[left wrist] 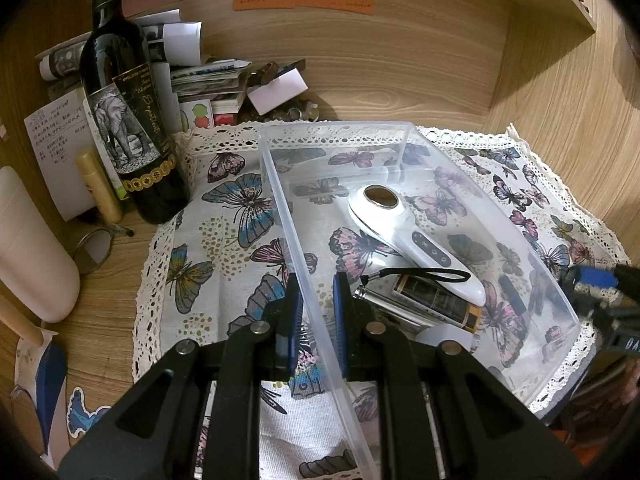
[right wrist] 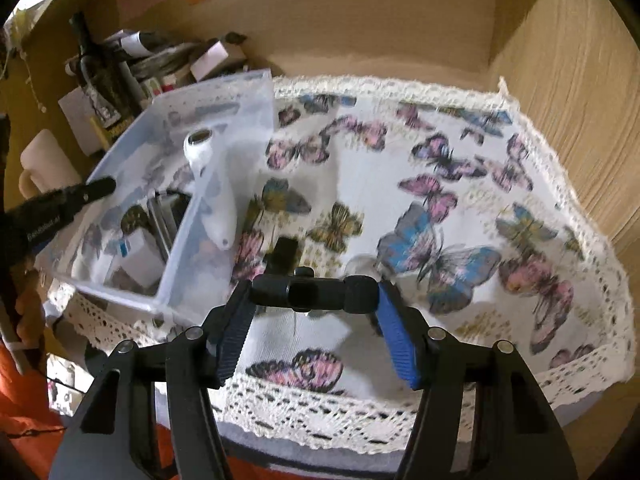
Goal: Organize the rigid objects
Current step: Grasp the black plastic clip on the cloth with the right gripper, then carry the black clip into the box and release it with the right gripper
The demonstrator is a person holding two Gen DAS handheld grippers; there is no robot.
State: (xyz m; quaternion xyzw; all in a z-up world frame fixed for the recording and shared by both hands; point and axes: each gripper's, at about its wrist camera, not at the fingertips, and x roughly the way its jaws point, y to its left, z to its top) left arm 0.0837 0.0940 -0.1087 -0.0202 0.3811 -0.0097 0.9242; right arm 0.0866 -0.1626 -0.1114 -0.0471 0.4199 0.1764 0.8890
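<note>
A clear plastic bin (left wrist: 280,184) stands on the butterfly cloth (left wrist: 224,264). My left gripper (left wrist: 316,308) is shut on the bin's left wall near its front. Inside lie a white handheld device (left wrist: 404,232) with buttons, a metal cylinder with a black strap (left wrist: 424,300) and a white box (right wrist: 136,256). My right gripper (right wrist: 312,312) is shut on a black cylindrical object (right wrist: 314,290) held crosswise between its blue pads, above the cloth (right wrist: 440,184) just right of the bin (right wrist: 176,256). The white device (right wrist: 212,184) also shows there.
A wine bottle (left wrist: 124,112), a small gold tube (left wrist: 100,184), papers and card stacks (left wrist: 208,80) crowd the back left. A white container (left wrist: 32,248) stands at far left. Wooden walls close the back and right. A small black item (right wrist: 286,254) lies on the cloth.
</note>
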